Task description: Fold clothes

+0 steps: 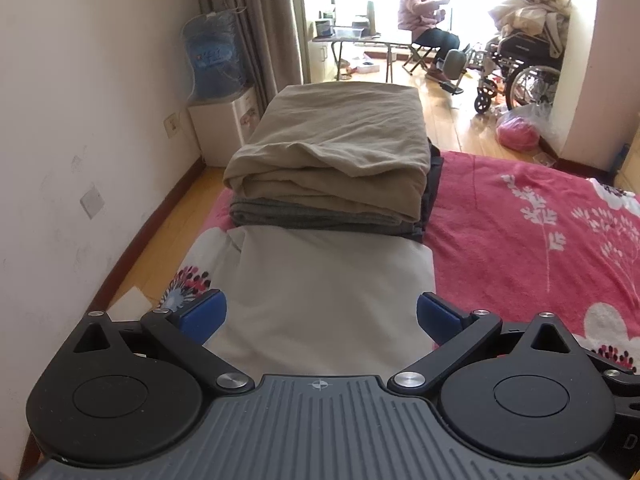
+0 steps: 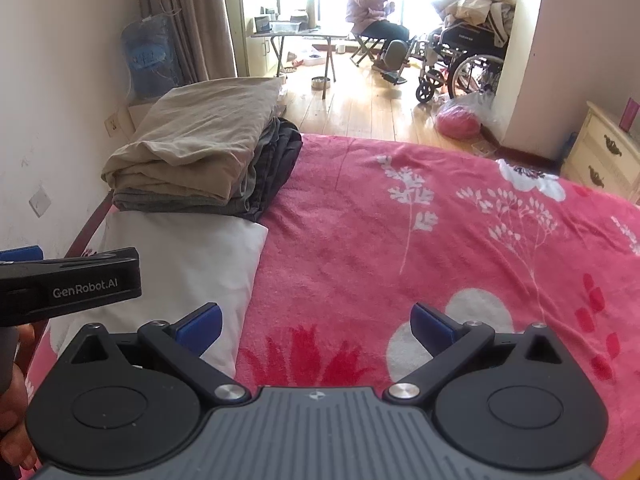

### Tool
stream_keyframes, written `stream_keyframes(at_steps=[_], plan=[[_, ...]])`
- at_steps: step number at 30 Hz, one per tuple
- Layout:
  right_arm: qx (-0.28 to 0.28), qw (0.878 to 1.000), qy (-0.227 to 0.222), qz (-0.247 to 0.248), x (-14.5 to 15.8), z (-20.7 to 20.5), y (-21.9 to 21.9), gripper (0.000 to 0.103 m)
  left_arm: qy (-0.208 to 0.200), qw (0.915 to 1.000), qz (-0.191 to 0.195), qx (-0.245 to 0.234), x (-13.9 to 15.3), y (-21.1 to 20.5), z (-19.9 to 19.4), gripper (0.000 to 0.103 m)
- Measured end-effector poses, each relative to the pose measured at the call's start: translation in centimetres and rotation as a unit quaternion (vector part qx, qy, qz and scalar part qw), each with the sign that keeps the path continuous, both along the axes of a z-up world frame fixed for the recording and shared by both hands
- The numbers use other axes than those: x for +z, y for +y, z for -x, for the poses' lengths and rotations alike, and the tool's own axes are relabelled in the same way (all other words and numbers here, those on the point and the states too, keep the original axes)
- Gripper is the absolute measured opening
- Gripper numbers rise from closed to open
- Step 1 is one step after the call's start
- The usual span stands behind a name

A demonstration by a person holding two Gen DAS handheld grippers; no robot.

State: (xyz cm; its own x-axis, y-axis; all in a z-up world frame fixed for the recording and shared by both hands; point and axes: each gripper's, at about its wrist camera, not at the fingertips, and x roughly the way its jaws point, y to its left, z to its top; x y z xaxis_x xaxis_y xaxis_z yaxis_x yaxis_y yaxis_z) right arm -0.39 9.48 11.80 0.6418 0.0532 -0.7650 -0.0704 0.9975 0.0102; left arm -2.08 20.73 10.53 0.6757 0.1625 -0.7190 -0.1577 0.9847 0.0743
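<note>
Both jaws spread wide and empty: left gripper (image 1: 322, 316) over folded white cloth (image 1: 324, 296) on pink floral bed (image 1: 520, 220), right gripper (image 2: 316, 326) beside it; likely between garments, next stack it onto far-left beige-grey pile (image 1: 332, 160).

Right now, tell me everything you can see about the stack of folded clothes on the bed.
The stack of folded clothes sits at the far left edge of the pink floral blanket, near the wall. On top lies a thick tan piece, loosely folded, with soft creases and a rumpled near edge. Under it is a grey piece, and dark, nearly black fabric shows along the right side. All look like soft cloth. The stack's near edge meets a flat white folded cloth. Neither gripper touches it.
</note>
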Motion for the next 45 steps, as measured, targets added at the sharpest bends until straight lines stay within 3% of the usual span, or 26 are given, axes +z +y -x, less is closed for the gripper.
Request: stream_keyframes(at_steps=[45], plan=[[-0.008,1.0,-0.004,0.0,0.26,0.66,-0.69,0.103,0.004,0.9999,-0.012,-0.012,-0.14,-0.63,0.23,0.102]])
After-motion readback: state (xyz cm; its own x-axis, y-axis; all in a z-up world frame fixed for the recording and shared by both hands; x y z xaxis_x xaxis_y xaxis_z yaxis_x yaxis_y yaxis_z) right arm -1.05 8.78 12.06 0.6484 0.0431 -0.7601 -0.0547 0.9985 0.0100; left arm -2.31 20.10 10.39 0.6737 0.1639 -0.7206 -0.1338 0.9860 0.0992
